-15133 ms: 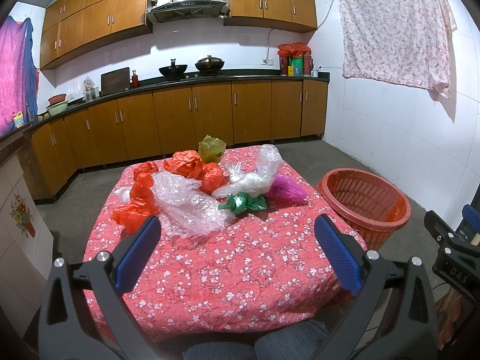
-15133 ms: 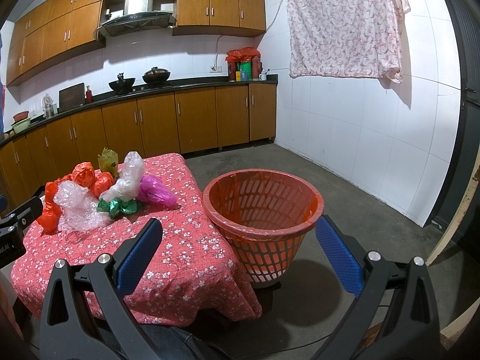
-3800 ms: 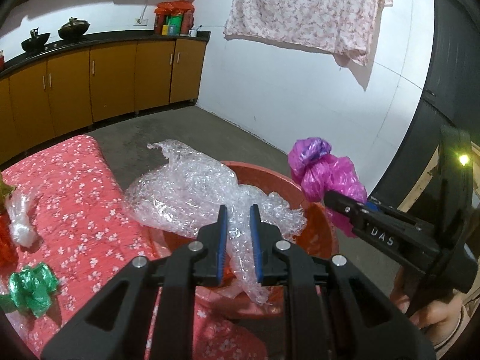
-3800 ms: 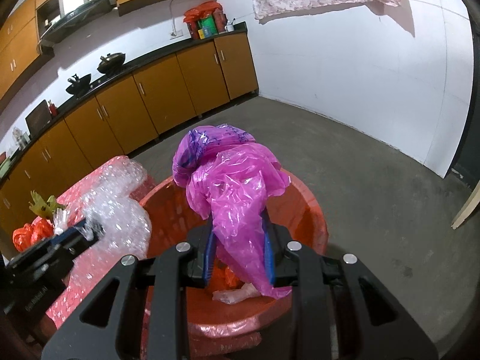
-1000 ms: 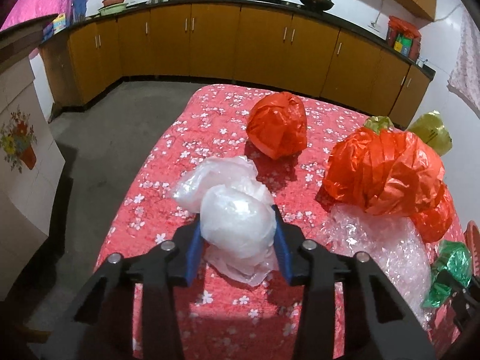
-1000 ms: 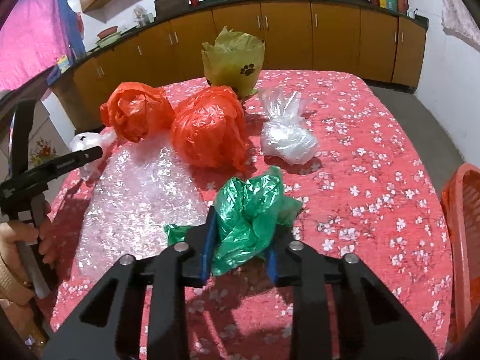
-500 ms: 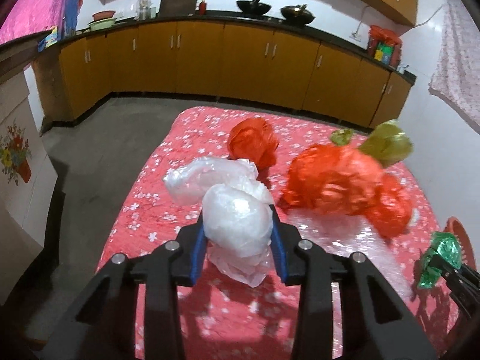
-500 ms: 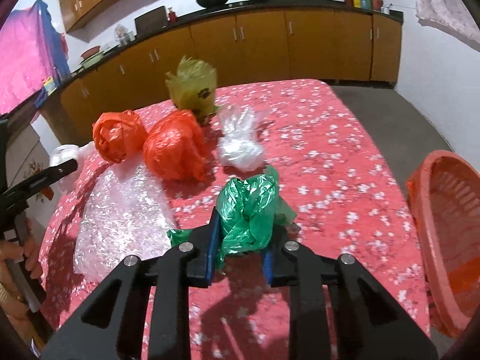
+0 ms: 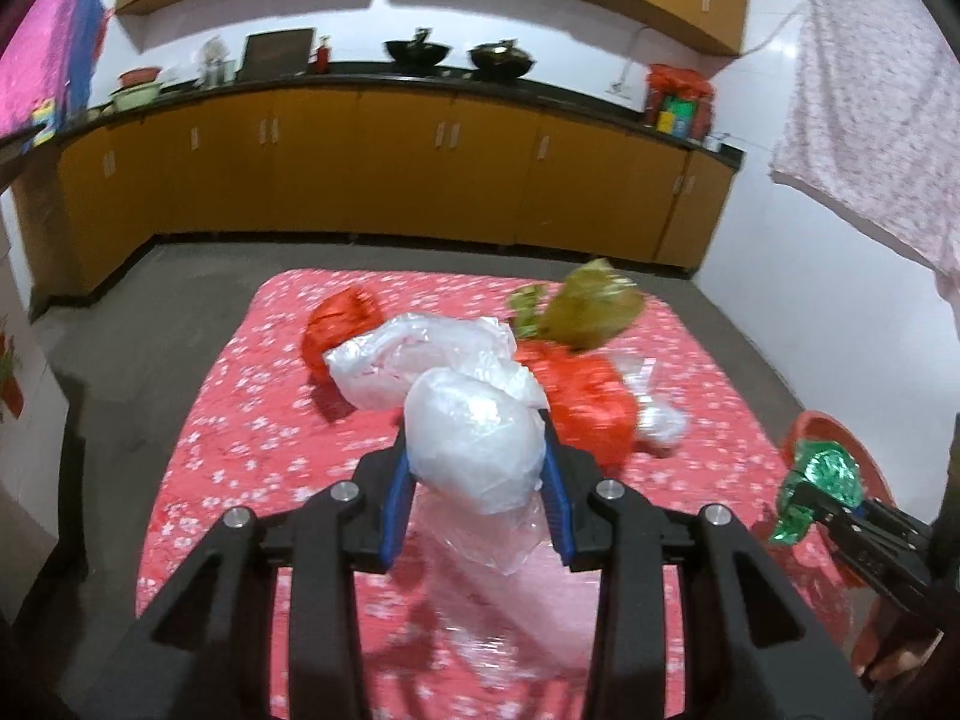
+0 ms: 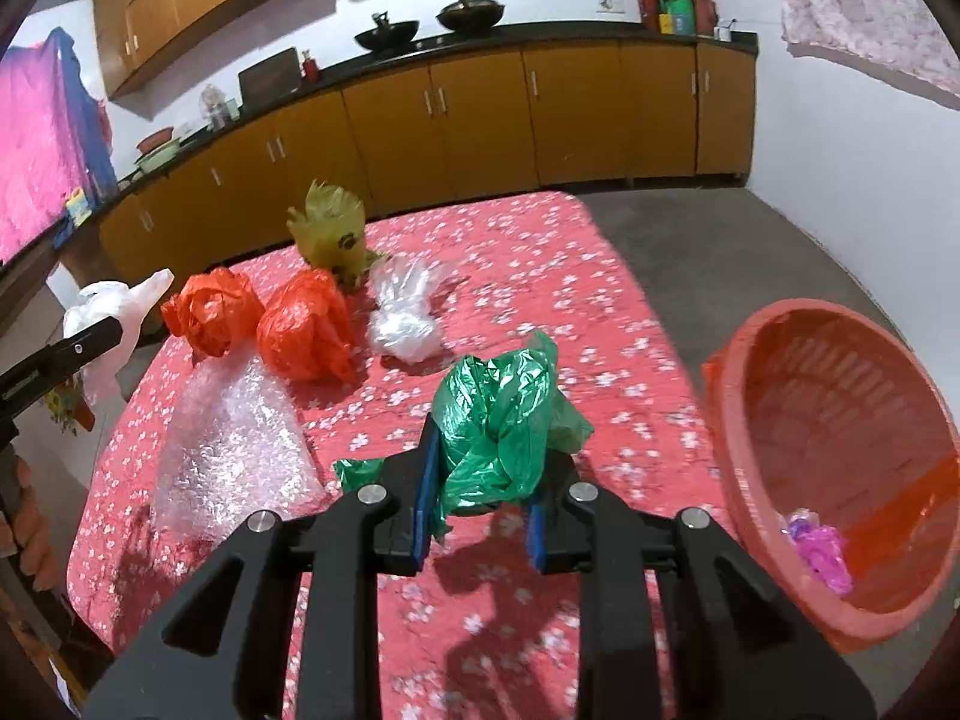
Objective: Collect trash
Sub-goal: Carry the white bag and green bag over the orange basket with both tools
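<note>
My left gripper (image 9: pixel 477 468) is shut on a white plastic bag (image 9: pixel 462 414) and holds it above the red flowered tablecloth (image 9: pixel 252 420). My right gripper (image 10: pixel 480 480) is shut on a green plastic bag (image 10: pixel 498 420), held above the table near the orange basket (image 10: pixel 840 360). The basket holds a purple bag (image 10: pixel 819 546). The green bag (image 9: pixel 819 483) and basket rim (image 9: pixel 810 420) show at the right of the left wrist view. The white bag (image 10: pixel 114 306) shows at far left in the right wrist view.
On the table lie two orange bags (image 10: pixel 210 309) (image 10: pixel 309 327), an olive-yellow bag (image 10: pixel 330 228), a clear knotted bag (image 10: pixel 402 312) and a sheet of bubble wrap (image 10: pixel 234 450). Kitchen cabinets (image 10: pixel 480 120) line the far wall. The basket stands on the floor right of the table.
Both grippers have lifted their bags higher and moved right. The basket has come fully into the right wrist view, with the purple bag inside it.
</note>
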Motion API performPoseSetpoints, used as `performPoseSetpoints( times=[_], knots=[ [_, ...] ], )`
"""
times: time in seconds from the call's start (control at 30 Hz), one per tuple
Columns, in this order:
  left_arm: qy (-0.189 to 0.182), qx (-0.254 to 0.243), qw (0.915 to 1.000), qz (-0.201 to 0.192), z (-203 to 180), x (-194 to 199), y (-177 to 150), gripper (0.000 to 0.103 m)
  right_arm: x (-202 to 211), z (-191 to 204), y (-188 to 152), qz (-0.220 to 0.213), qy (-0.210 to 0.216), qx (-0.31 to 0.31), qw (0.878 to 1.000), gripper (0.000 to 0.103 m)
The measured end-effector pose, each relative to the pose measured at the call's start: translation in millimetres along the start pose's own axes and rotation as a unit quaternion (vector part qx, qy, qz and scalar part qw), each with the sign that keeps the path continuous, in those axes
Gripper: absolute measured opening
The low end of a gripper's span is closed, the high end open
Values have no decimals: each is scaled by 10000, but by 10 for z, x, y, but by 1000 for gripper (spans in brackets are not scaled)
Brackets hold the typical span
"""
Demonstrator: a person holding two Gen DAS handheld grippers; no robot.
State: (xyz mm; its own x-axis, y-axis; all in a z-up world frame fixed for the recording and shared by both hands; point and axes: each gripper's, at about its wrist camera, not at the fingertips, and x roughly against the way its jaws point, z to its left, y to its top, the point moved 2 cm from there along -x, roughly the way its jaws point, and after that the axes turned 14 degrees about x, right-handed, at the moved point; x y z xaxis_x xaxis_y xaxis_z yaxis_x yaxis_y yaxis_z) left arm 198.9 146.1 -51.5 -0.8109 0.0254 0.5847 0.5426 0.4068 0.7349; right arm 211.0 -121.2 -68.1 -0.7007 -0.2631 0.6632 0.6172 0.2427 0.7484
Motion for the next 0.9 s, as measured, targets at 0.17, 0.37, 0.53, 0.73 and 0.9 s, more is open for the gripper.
performPoseSetpoints(
  times=[0.17,0.37,0.53,0.73,0.9],
  knots=[
    [-230,-211,9995,48,-317,57,-54,37,195,-174,-56,-93,-183,-118,9997,24],
    [-426,-490,9977,166,-733,55,-224,37,443,-470,-173,-164,-497,-258,9983,24],
    [-591,-785,9949,240,-1083,51,-392,37,592,-725,-271,-195,-803,-379,9959,24],
    [-696,-1157,9904,288,-1468,11,-585,37,726,-1006,-383,-219,-1148,-534,9917,24],
    [-852,-1392,9856,436,-1775,-57,-773,37,769,-1209,-480,-197,-1347,-674,9884,24]
  ],
)
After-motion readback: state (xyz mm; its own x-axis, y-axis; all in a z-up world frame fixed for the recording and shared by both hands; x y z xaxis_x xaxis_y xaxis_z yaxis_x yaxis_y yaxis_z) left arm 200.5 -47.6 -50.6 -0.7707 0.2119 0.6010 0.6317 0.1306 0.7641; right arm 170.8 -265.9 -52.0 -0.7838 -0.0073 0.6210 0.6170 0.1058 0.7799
